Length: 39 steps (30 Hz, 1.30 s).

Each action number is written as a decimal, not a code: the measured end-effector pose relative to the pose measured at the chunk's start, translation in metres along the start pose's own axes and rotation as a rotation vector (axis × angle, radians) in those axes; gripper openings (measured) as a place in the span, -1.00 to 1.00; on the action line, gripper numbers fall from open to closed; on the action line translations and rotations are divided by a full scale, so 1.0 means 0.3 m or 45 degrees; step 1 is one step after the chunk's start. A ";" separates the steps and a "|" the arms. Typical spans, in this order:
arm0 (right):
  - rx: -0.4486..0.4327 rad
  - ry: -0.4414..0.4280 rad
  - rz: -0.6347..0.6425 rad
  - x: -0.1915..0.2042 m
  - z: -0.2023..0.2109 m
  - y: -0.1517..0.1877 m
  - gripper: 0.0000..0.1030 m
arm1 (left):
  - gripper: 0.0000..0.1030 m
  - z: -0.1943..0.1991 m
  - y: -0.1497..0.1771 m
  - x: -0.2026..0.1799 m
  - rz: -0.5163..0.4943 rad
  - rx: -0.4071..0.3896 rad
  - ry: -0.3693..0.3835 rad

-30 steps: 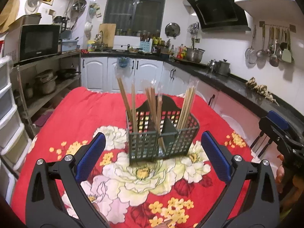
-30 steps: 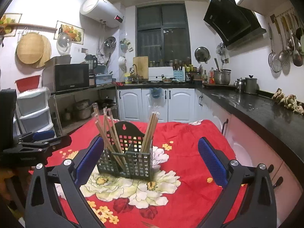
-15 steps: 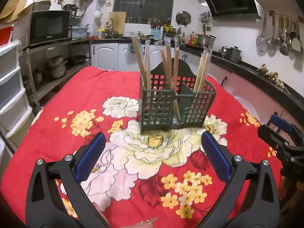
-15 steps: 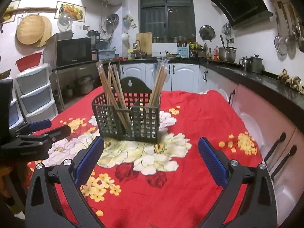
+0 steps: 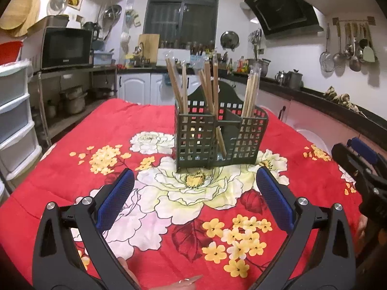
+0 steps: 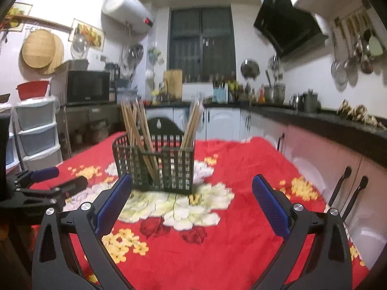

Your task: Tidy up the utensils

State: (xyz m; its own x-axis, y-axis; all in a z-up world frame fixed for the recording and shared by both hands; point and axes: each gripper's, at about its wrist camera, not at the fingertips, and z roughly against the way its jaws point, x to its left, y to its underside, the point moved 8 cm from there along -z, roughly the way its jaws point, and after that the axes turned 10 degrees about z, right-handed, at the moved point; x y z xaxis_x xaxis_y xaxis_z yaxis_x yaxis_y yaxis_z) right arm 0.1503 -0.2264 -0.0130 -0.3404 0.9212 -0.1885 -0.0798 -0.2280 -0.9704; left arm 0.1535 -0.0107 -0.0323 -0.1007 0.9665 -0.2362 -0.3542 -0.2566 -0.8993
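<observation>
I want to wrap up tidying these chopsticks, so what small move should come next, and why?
Probably none beyond drawing back: the left gripper and right gripper are both open and empty, every chopstick in view already stands in the green holder, and none lies loose on the red floral cloth.

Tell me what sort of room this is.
A home kitchen, most likely: a microwave on a shelf, a range hood over the black counter, and ladles hanging on the wall.
</observation>
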 end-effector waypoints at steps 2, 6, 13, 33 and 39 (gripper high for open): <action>-0.034 0.008 0.003 0.002 0.013 -0.007 0.87 | 0.80 0.005 -0.006 -0.004 -0.001 -0.023 -0.002; -0.052 0.011 -0.005 0.001 0.016 -0.001 0.88 | 0.80 0.015 -0.008 -0.010 -0.008 -0.052 0.004; -0.037 0.013 -0.019 0.002 0.012 0.008 0.88 | 0.80 0.016 -0.011 -0.006 -0.001 -0.063 0.005; -0.030 0.012 -0.023 0.001 0.006 0.018 0.88 | 0.80 0.018 -0.015 -0.014 -0.006 -0.073 0.009; -0.026 0.014 -0.026 0.001 0.006 0.018 0.88 | 0.80 0.018 -0.013 -0.013 -0.005 -0.070 0.007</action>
State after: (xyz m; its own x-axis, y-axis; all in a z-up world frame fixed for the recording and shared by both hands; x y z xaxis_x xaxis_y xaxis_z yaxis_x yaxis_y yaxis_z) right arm 0.1480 -0.2279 -0.0181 -0.3286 0.9290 -0.1703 -0.0674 -0.2029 -0.9769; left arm 0.1504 -0.0136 -0.0258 -0.0940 0.9675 -0.2349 -0.3027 -0.2525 -0.9190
